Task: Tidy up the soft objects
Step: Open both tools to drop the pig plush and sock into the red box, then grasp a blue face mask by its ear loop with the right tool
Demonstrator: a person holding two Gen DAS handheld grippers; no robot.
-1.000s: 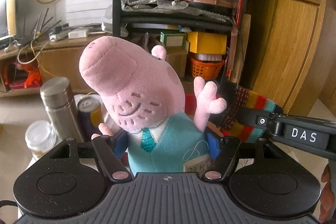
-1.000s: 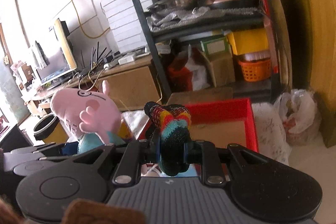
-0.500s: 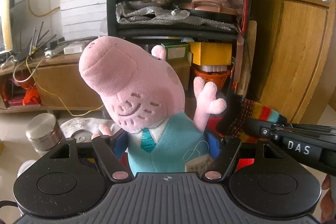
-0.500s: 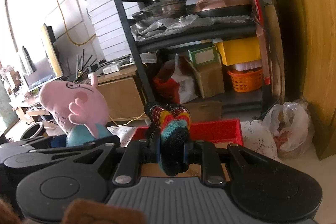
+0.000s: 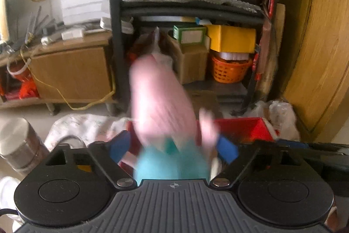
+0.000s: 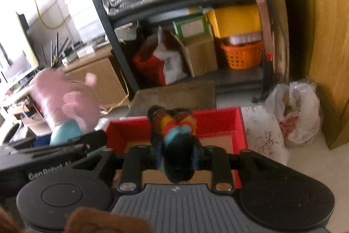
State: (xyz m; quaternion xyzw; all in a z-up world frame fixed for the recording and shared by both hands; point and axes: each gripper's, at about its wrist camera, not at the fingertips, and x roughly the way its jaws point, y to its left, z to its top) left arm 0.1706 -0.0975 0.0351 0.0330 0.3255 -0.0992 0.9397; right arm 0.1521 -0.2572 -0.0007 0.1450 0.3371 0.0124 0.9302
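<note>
My left gripper (image 5: 174,149) has just been opening. Its blue pads (image 5: 119,145) now stand spread wide to either side of the pink pig plush toy (image 5: 162,106). The toy is between the jaws, but it is smeared by motion blur, and clear gaps show between its teal body and each pad. I therefore read the pads as off the toy. The toy's pink head points up and away from me, and its teal body sits low, directly in front of the gripper base.

My right gripper (image 6: 177,153) has also just been opening, though only slightly. The jaws stand nearly together, and the striped knitted piece (image 6: 174,141) is between them. Its black, red, yellow and teal bands bulge above and below the fingers. The pads are hidden behind the fabric, which still fills the narrow gap and sits in the same place between the fingers, so I read it as still pinched.

The red box (image 6: 220,123) lies directly beyond and below the right gripper, open side up, with a brown cardboard floor. In the left wrist view, the red box (image 5: 246,128) shows behind the plush toy. In the right wrist view, the plush toy appears at the left, just above my left gripper's black body, beside the box's left wall.
</note>
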